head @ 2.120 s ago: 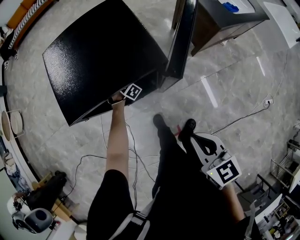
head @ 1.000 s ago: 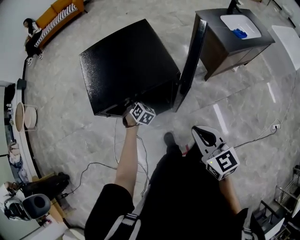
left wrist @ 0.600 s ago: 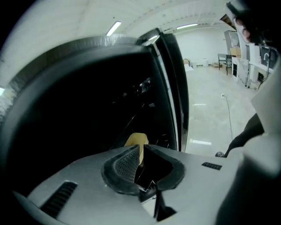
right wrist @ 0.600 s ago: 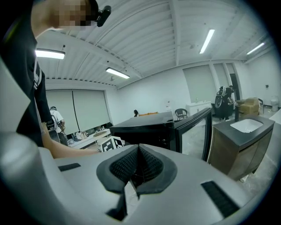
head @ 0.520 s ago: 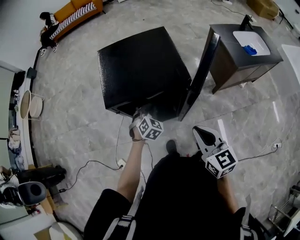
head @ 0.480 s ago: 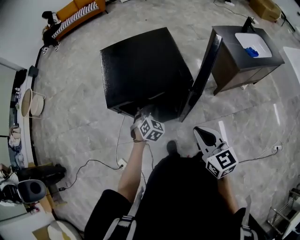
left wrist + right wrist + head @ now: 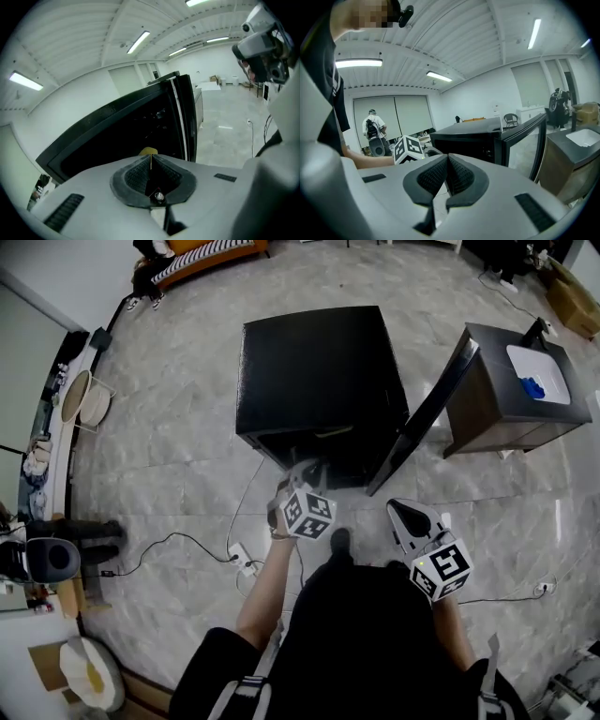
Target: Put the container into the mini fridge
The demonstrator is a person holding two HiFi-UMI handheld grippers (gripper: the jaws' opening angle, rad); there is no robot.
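One small yellow thing (image 7: pixel 148 151), probably the container, shows just past the tips of the left gripper (image 7: pixel 150 158), against the dark inside of the black box-shaped mini fridge (image 7: pixel 319 371). So the placing looks done. What is left, prob., is to shut the black fridge door (image 7: pixel 427 418), which stands open. The left jaws have just been closing and are now together w/ nothing between. The right gripper (image 7: pixel 448 159) is also closed and empty. No brand or text is readable, only square b/w markers.
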